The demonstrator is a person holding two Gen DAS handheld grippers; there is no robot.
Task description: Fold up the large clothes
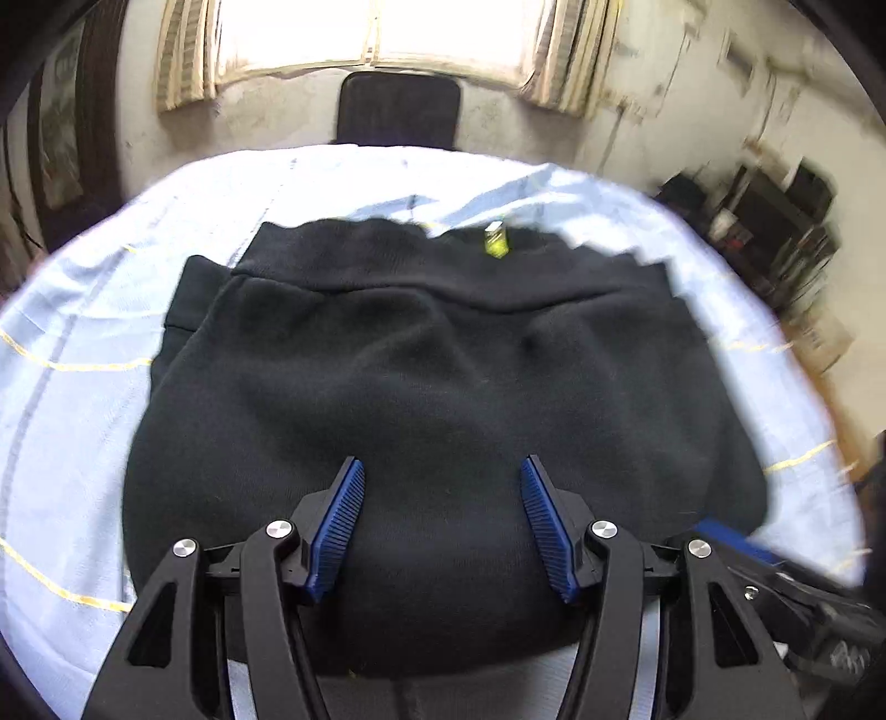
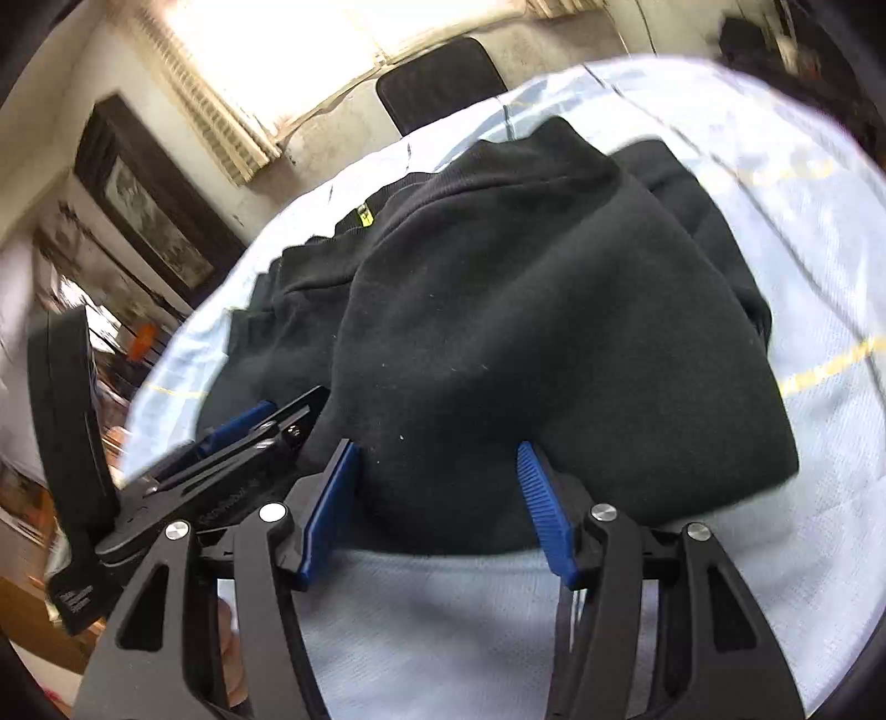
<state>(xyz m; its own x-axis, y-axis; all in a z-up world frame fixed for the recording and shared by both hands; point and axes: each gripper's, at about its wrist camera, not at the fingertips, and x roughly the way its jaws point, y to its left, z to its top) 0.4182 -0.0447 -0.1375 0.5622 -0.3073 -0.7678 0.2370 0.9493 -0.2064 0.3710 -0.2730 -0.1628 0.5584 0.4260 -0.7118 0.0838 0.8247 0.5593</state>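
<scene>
a: how far along is the fold?
b: well on, i'd say. the sweater (image 1: pixel 432 399) lies on the sheet (image 1: pixel 72 421) as a compact bundle, already doubled over itself, its ribbed band (image 1: pixel 443 277) at the side toward the window (image 1: pixel 376 27)
a: and the sleeves?
b: from the right wrist view a layer sticks out past the top fold on the side away from the left gripper (image 2: pixel 260 426), so the stack isn't square. i can't tell if that's a sleeve
a: are the grippers holding anything?
b: the left gripper (image 1: pixel 443 482) hangs over the near fold of the sweater with its jaws spread and nothing pinched. the right gripper (image 2: pixel 437 471) straddles the near edge of the sweater (image 2: pixel 526 332); the cloth bulges between the pads, but whether they press on it i can't tell
a: what's left?
b: my guess: tidy that loose layer and maybe one more fold, or a pat flat
</scene>
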